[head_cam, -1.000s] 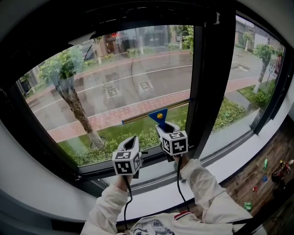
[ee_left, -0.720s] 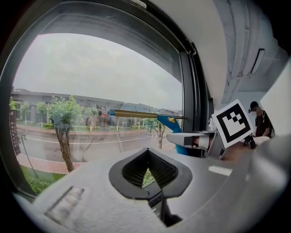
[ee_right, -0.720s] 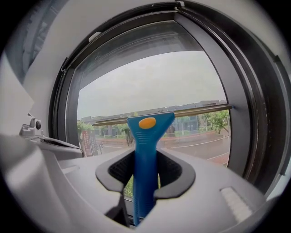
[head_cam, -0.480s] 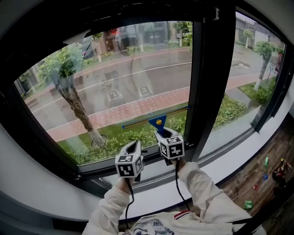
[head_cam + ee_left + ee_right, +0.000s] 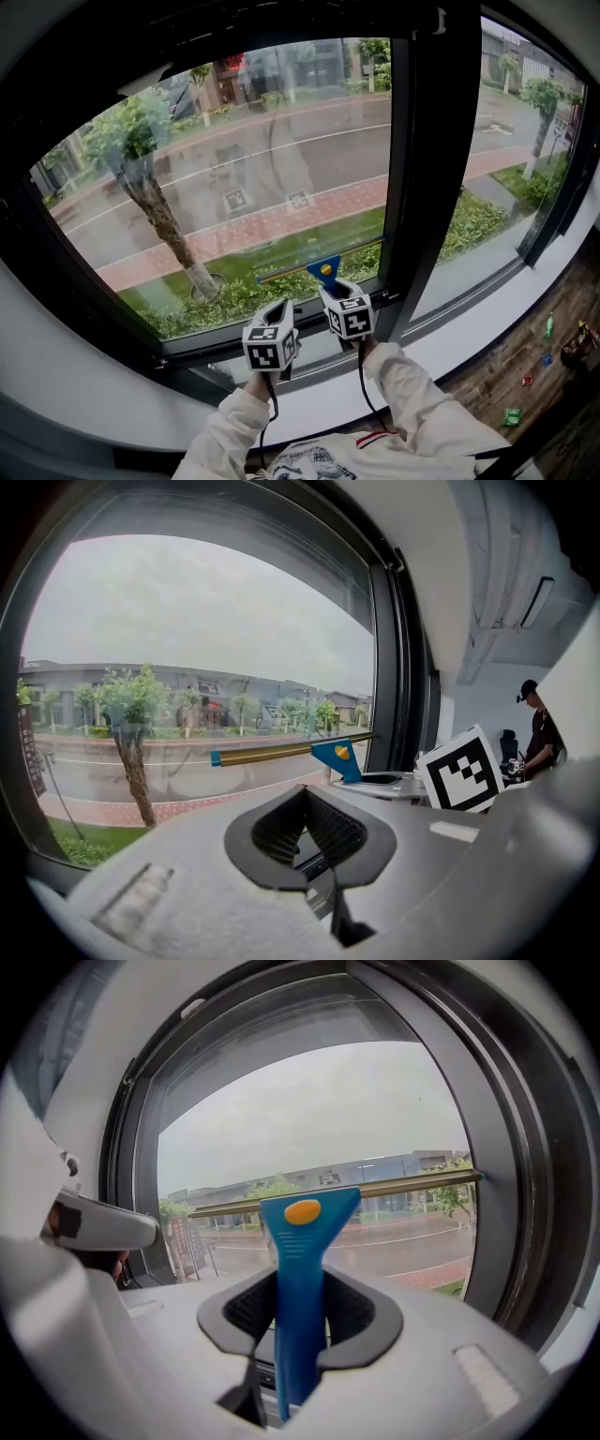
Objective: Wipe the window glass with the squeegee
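Observation:
The blue-handled squeegee (image 5: 325, 270) stands upright against the lower part of the window glass (image 5: 253, 178), its brass-coloured blade (image 5: 309, 263) lying across the pane. My right gripper (image 5: 335, 284) is shut on the handle. In the right gripper view the handle (image 5: 300, 1279) rises between the two dark pads to the blade (image 5: 375, 1185). My left gripper (image 5: 278, 311) hangs just left of it and a little lower, shut, holding nothing. From the left gripper view the squeegee (image 5: 335, 757) shows to the right ahead, beside the right gripper's marker cube (image 5: 461, 771).
A thick black mullion (image 5: 422, 159) stands right of the squeegee. The white sill (image 5: 469, 328) runs below the frame. Small items lie on the wooden floor (image 5: 534, 366) at the right. A person in a cap (image 5: 539, 724) stands behind.
The squeegee has slid down the glass, its blade now near the bottom of the pane. Both grippers have dropped lower with it.

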`<state>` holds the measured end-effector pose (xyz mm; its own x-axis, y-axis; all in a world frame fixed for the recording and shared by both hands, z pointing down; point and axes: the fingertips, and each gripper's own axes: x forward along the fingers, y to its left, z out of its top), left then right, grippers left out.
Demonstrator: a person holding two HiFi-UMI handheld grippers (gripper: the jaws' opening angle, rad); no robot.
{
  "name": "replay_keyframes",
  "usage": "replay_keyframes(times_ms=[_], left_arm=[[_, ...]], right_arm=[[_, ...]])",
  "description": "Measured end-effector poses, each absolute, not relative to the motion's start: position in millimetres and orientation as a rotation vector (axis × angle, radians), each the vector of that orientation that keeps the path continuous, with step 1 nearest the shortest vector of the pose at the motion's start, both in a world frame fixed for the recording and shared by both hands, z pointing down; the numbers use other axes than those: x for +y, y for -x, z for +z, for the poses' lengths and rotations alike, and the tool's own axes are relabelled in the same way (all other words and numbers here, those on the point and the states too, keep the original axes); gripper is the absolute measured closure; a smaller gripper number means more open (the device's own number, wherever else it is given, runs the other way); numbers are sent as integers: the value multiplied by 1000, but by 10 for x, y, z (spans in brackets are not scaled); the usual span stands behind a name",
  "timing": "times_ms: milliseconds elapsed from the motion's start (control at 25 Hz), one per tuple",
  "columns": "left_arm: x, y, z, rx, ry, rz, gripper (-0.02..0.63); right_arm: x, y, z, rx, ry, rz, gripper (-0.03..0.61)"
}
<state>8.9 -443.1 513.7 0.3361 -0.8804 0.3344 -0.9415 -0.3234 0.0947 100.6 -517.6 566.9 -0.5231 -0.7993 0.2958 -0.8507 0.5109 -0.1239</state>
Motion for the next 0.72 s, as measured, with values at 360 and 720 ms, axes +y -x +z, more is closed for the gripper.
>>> replay_keyframes(times_ms=[360, 720], left_arm=[[-4394, -119, 5381, -1626, -2293, 369, 612], [-4340, -112, 5590, -1629, -2247, 396, 611]], right_arm=[[-5173, -1018, 6109, -2509, -1373, 412, 445], [-5119, -1012, 6507, -2464, -1336, 493, 446]])
